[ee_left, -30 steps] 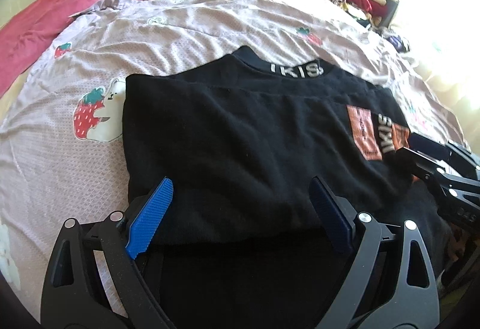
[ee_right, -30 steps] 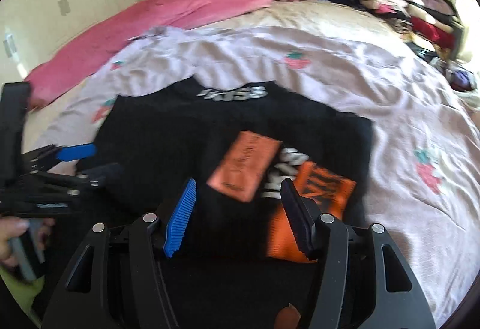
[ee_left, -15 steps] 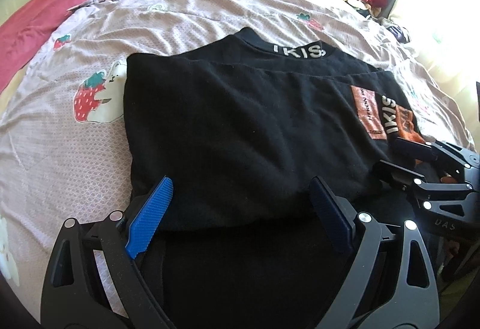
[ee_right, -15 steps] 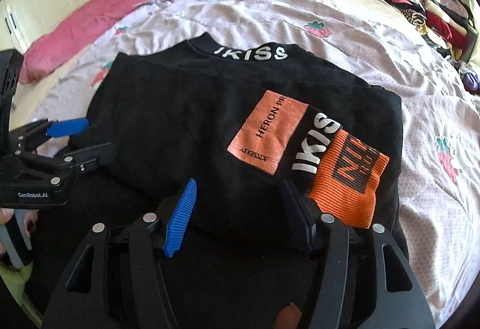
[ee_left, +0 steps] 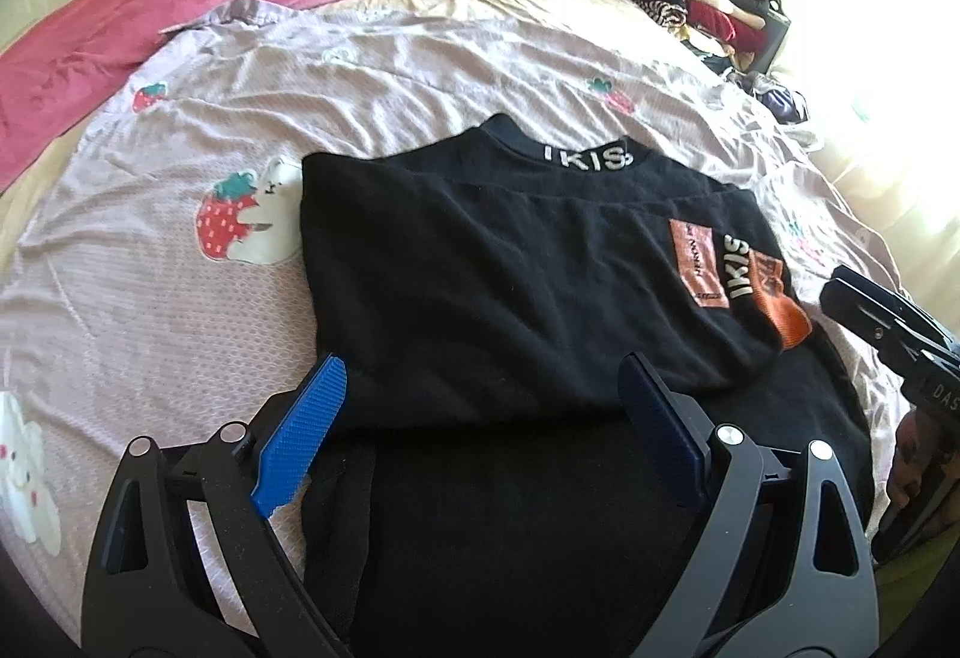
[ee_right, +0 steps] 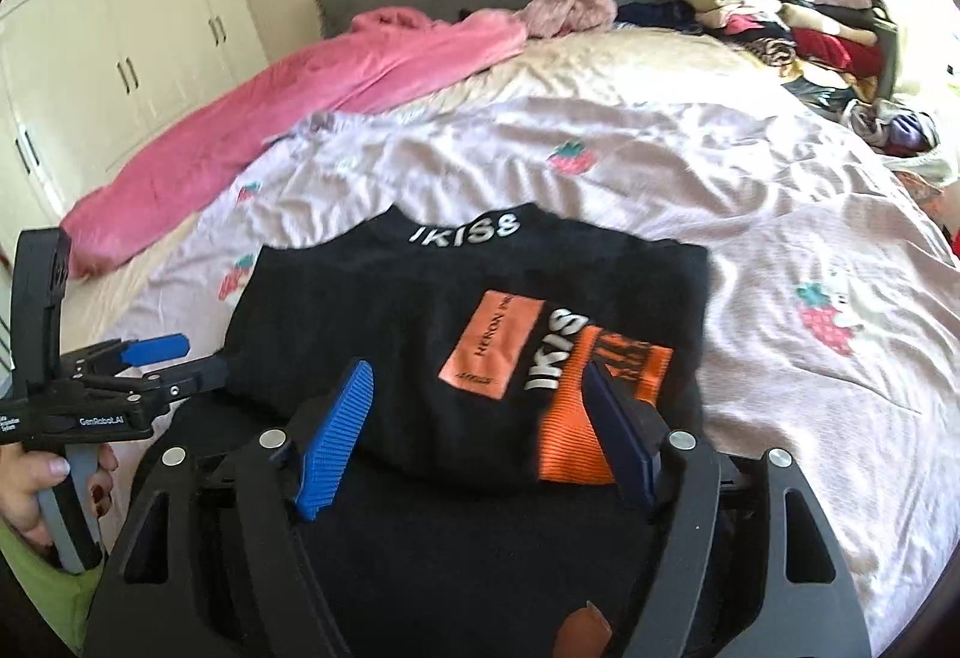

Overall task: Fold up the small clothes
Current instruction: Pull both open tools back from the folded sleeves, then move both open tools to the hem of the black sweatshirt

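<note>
The black top [ee_right: 384, 334] has "IKISS" in white on its collar and again beside an orange patch [ee_right: 492, 346] reading "HERON". At nine o'clock, the left gripper [ee_right: 180, 358] carries "GenRobot.AI" on its body.

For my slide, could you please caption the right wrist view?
Open right gripper above a folded black top on the bed.

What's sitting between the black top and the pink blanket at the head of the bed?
Only bare strawberry-print sheet lies between the black top and the pink blanket; the right wrist view shows it best.
</note>
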### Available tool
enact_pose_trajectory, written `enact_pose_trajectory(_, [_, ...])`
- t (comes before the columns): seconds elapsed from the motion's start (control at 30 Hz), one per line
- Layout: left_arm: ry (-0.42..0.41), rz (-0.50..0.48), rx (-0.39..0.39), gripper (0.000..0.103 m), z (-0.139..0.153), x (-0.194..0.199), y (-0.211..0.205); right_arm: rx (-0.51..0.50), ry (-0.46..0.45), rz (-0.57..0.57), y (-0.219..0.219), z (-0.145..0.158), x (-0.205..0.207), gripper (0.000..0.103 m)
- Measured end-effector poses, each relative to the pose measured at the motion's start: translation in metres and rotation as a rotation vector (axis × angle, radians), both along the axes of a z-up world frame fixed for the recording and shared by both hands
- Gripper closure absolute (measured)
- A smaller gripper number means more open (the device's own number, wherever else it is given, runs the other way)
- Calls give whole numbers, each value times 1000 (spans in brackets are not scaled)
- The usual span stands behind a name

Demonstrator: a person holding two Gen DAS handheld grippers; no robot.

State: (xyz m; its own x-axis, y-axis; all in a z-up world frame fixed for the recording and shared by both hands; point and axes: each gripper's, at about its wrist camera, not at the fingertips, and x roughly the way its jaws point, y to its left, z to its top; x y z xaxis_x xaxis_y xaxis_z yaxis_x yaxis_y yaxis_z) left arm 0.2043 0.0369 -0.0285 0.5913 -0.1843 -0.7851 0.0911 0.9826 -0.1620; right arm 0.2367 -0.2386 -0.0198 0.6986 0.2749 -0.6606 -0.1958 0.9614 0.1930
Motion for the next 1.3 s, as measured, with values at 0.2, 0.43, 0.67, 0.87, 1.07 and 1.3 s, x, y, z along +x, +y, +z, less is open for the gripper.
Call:
enact_pose_trajectory(0.2, [-26, 0, 7, 10, 14, -9, -2, -3, -30, -50, -12, 13, -17, 21])
enact_pose_trajectory(0.43, [-41, 15, 22, 10, 26, -19, -1, -18, -58, -82, -20, 27, -35, 18])
enact_pose_trajectory(0.67, [-72, 11, -9, 10, 40, -32, 5, -37, -106, -131, -30, 49, -58, 18])
enact_pose_trajectory(0.87, [-77, 12, 2, 10, 44, -39, 6, -43, -173, -198, -50, 70, -90, 12])
enact_pose_trajectory(1.07, [-103, 24, -18, 10, 54, -56, 13, -61, -221, -247, -73, 85, -123, 12])
enact_pose_trajectory(1.3, [-125, 24, -19, 10, 63, -72, 18, -81, -263, -288, -89, 97, -160, 12])
